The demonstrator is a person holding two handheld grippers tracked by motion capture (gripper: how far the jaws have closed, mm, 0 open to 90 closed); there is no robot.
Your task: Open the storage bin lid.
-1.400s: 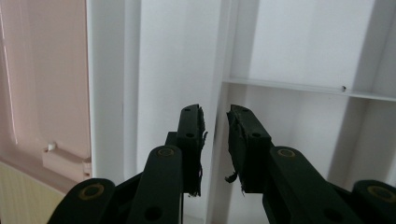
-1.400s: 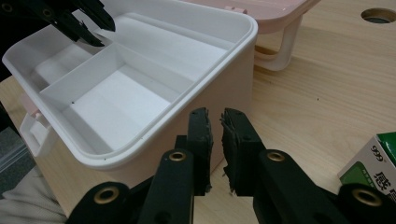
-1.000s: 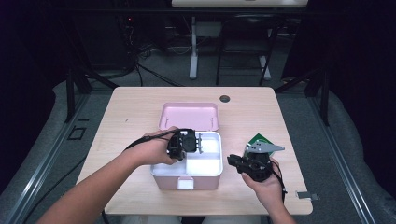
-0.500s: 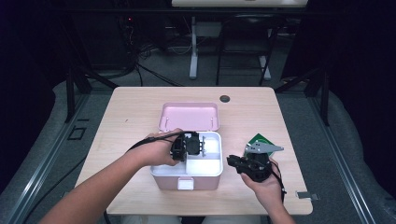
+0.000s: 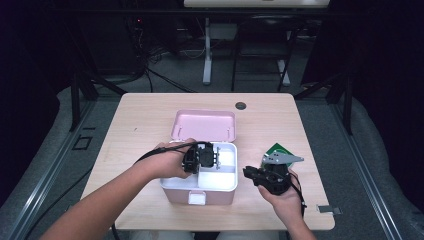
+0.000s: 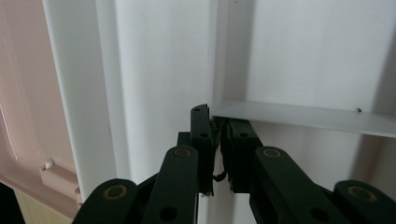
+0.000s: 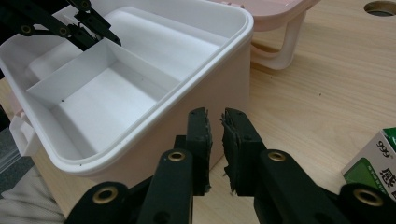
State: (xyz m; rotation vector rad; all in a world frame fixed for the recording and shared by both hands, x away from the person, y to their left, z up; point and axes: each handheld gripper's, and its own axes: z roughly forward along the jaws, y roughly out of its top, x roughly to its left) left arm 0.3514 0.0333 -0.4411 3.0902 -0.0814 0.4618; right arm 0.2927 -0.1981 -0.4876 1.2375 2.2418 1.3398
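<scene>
Storage box [image 5: 200, 187], pink outside with a white tray inside, sits open mid-bench [image 5: 145, 115], its pink lid [image 5: 204, 125] tipped back behind it. Left tongs [image 5: 216, 156] reach inside the tray, jaws nearly closed at the end of a thin white divider [image 6: 299, 116], gripping nothing visible. Right tongs [image 5: 248, 172] hover just right of the box, jaws nearly closed and empty, near a green carton [image 7: 373, 161].

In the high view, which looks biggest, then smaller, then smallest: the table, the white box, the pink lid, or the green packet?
1. Table
2. White box
3. Pink lid, which looks only a little smaller than the box, so that order is unsure
4. Green packet, partly hidden behind the right gripper
</scene>
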